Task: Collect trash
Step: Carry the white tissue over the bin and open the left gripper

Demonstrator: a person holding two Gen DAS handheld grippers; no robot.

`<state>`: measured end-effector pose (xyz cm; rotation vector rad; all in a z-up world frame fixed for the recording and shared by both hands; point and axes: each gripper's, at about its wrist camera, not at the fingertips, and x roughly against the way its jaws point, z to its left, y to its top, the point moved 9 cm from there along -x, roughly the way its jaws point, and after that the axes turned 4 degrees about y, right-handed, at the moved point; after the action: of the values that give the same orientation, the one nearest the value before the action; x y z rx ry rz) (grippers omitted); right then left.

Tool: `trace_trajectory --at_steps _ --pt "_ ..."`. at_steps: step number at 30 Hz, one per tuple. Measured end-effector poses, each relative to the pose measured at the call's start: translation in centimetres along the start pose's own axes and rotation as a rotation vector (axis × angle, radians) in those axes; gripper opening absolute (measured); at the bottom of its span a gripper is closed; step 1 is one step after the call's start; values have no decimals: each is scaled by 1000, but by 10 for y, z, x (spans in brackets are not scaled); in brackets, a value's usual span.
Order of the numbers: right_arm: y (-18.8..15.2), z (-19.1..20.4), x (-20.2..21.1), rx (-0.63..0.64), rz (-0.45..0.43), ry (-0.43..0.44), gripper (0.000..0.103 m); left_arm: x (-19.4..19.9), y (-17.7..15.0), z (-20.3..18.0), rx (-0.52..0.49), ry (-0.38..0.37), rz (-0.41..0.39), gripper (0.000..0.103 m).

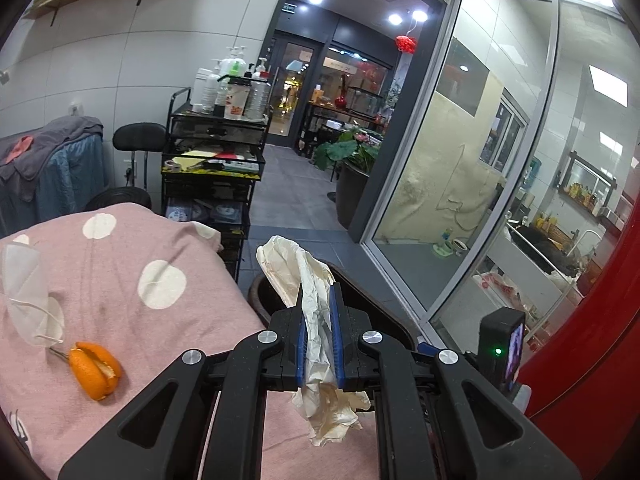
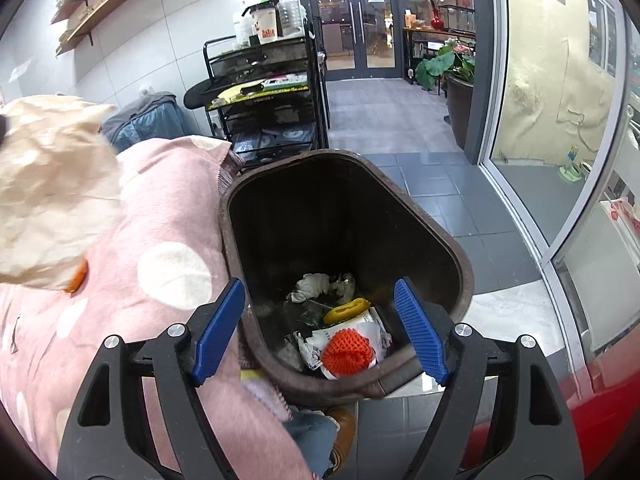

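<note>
partly done, by the look of it. the brown bin (image 2: pixel 344 216) already holds scraps: white crumpled paper, a yellow ring, an orange foam net (image 2: pixel 347 350). the right tongs (image 2: pixel 320 330) hang spread and empty over its mouth. the left tongs (image 1: pixel 319 336) are pressed together, pinching a crumpled cream tissue (image 1: pixel 298 276) not yet dropped in. on the pink dotted blanket (image 1: pixel 160 240), at about 9 o'clock of the left tongs, an orange peel (image 1: pixel 96 370) and a clear plastic piece (image 1: pixel 26 280) remain to gather.
</note>
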<state>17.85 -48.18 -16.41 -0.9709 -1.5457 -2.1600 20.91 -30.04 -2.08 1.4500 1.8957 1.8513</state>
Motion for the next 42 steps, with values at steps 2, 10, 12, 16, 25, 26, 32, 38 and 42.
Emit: trace_trajectory --at_steps 2,10,12,16,25,26,32,38,42 --pt "-1 1 10 -2 -14 6 78 -7 -1 -4 -3 -7 11 10" --pt "-7 -2 37 -5 -49 -6 78 -41 -8 -17 17 -38 72 10" --pt "-10 -4 42 -5 -53 -11 78 -52 -10 -20 24 -45 94 10" --pt "-17 -9 50 -8 -51 -14 78 -68 -15 -25 31 -54 129 10" --pt "-29 -15 54 -23 -31 -17 78 -101 -29 -27 24 -38 210 10" --pt "-30 -15 54 -22 -31 -19 78 -105 -30 -27 21 -35 217 10" --pt "-34 -15 57 -23 -26 -20 78 -123 -39 -26 -1 -12 266 10" --pt "-41 -20 61 -33 -20 -23 78 -136 -47 -26 -28 14 305 16" --pt "-44 -21 63 -40 -13 -20 78 -139 -49 -24 -44 38 309 58"
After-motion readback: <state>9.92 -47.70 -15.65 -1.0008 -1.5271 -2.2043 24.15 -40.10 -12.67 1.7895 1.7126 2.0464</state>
